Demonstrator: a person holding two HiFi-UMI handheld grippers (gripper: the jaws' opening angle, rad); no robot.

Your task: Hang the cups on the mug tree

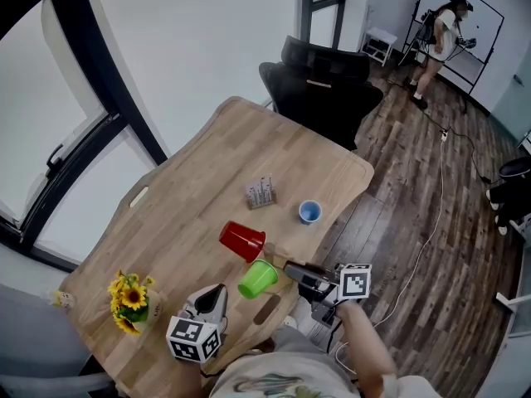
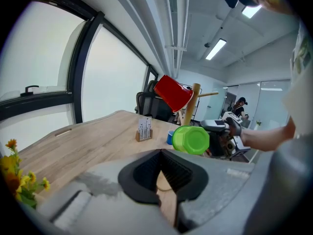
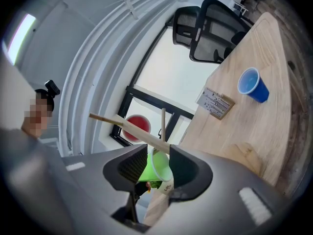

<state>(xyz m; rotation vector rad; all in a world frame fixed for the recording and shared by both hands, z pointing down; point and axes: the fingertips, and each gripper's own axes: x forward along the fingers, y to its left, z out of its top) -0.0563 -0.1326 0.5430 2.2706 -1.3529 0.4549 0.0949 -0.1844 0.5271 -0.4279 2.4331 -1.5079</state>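
Mug tree (image 2: 195, 102): a wooden post with pegs. It stands on the wooden table (image 1: 199, 181), near the edge closest to the person holding the grippers.
Red cup (image 2: 172, 92): at the top of the mug tree, tilted, with its mouth toward the post. It is clear of the table.
Green cup (image 2: 190, 139): lower on the mug tree than the red cup, lying on its side in the air just beside the post. Its base faces the left gripper and its mouth faces the right gripper. The peg that carries it cannot be made out.
Blue cup (image 1: 309, 212): upright on the table beyond the mug tree, well apart from it, not hung.
Right gripper (image 3: 156, 152): held level and close up to the mug tree. Its jaws stand apart with the green cup's rim between them, and the pads do not appear to press on the cup. A slanting peg (image 3: 128, 126) of the tree crosses just ahead of the jaws.
Left gripper (image 2: 160, 153): on the other side of the mug tree from the right gripper, short of the tree and angled down at the table. Its jaws are together with nothing between them.
Card stand (image 1: 260, 193): on the table beyond the mug tree, past the red cup.
Sunflowers (image 1: 129, 299): left of the mug tree, past the left gripper, near the table's edge.
Office chair (image 1: 323, 81): past the table's far end from the mug tree.
Person (image 1: 440, 36): standing far across the room from the mug tree.
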